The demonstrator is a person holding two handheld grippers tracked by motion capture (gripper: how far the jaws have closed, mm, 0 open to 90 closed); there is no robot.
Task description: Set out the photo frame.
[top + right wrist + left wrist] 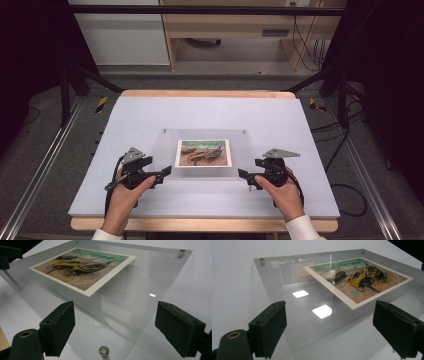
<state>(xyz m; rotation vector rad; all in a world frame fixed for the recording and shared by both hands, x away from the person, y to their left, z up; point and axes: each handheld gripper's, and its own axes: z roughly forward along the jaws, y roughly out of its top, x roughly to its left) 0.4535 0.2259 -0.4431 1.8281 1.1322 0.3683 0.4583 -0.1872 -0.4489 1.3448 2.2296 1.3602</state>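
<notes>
A clear acrylic panel [164,150] lies on the pale mat, with small metal standoffs at its corners. Under its middle sits a print of beached boats [202,152]. My left gripper [164,172] rests at the panel's near left corner, jaws open and nothing between them. In the left gripper view the open left gripper [334,330] faces the panel [294,305] and the print [359,280]. My right gripper [243,175] is at the near right corner, also open. The right gripper view has the open right gripper [118,327] astride a corner standoff [103,351], with the print [82,267] beyond.
The pale mat [280,120] covers a wooden table [200,93]. Metal frame rails [45,160] run along both sides, with cables on the floor at the right. The left gripper's jaw [7,255] shows far off in the right gripper view.
</notes>
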